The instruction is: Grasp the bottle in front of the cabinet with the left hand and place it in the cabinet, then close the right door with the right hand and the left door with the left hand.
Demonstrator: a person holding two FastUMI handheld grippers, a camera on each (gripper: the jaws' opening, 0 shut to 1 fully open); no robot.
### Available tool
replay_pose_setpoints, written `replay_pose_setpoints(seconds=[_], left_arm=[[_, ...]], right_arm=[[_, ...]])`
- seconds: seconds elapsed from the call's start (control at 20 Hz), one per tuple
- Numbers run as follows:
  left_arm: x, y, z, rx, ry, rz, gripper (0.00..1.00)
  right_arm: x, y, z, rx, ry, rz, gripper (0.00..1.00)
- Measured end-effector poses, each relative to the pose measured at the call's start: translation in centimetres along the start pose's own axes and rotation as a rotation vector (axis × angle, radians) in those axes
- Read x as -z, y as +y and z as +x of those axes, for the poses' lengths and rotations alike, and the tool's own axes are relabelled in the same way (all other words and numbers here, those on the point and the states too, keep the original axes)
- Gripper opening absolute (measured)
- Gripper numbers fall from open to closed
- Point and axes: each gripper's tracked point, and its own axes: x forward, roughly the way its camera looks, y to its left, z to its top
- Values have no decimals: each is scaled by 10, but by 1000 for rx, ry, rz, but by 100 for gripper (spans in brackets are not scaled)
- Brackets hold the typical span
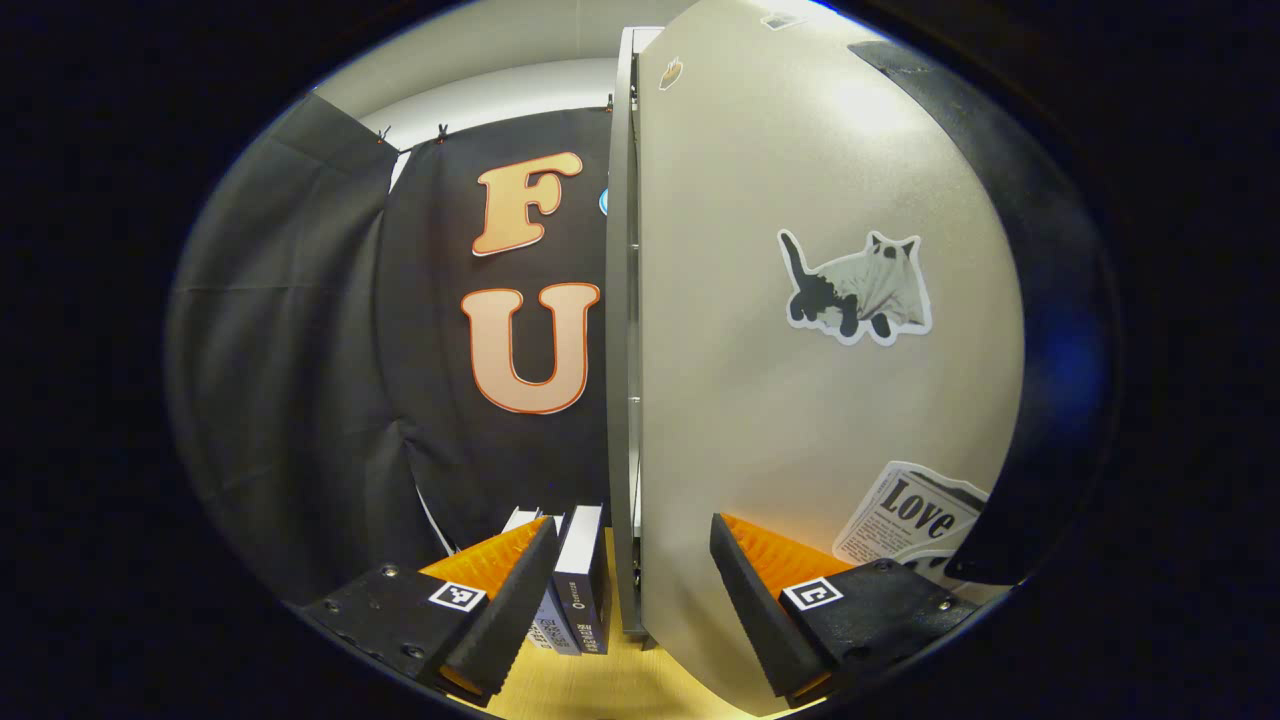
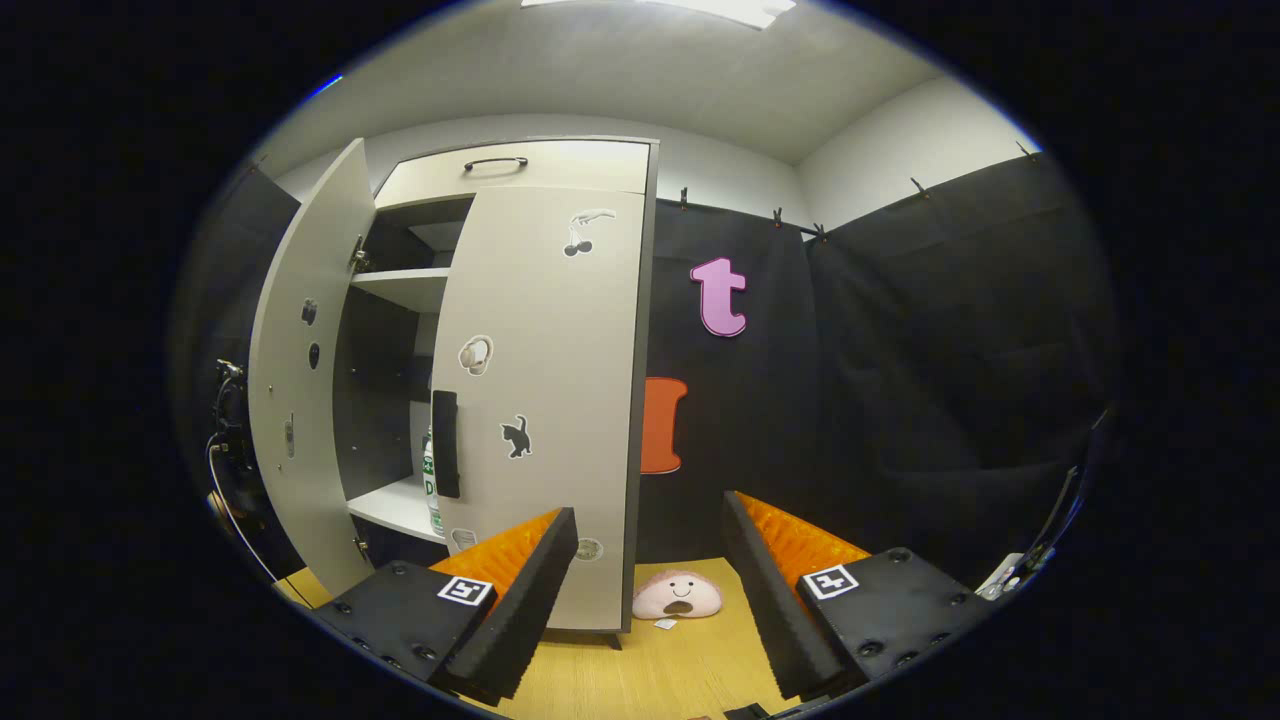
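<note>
In the right gripper view the cabinet (image 2: pixel 520 380) stands on the wooden floor (image 2: pixel 660 665), its right door (image 2: pixel 545 400) closed and its left door (image 2: pixel 305 370) swung wide open. Inside, the bottle (image 2: pixel 430 480) stands upright on the lower shelf (image 2: pixel 395 508), half hidden behind the right door's edge; the upper shelf (image 2: pixel 405 285) looks bare. The right claw (image 2: pixel 650 570) is spread, gripping nothing, near the cabinet's right side, with a pink plush toy (image 2: pixel 677 597) on the floor beyond. The left claw (image 1: pixel 635 585) is spread too, one finger (image 1: pixel 750 600) just beside the left door's face; books (image 1: pixel 575 585) stand to the left
</note>
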Motion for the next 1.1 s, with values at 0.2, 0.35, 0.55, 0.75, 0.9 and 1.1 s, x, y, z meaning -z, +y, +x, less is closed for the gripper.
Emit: replay_pose_setpoints(seconds=[0.2,0.35,0.55,0.75,0.9,1.1], left_arm=[[12,-5,-10,-26,39,-87,90],[20,-11,-17,-54,50,-158,94],[28,-36,-21,-52,55,-195,94],[43,-100,-14,66,94,-256,94],[50,-140,-14,116,130,-253,95],[46,-173,-23,176,125,-205,95]], right_arm=[[4,-1,3,2,9,10,96],[11,3,5,-7,23,16,96],[23,13,12,-23,52,8,96],[28,22,17,-38,75,8,96],[28,24,17,-43,81,23,97],[25,21,12,-35,74,28,97]])
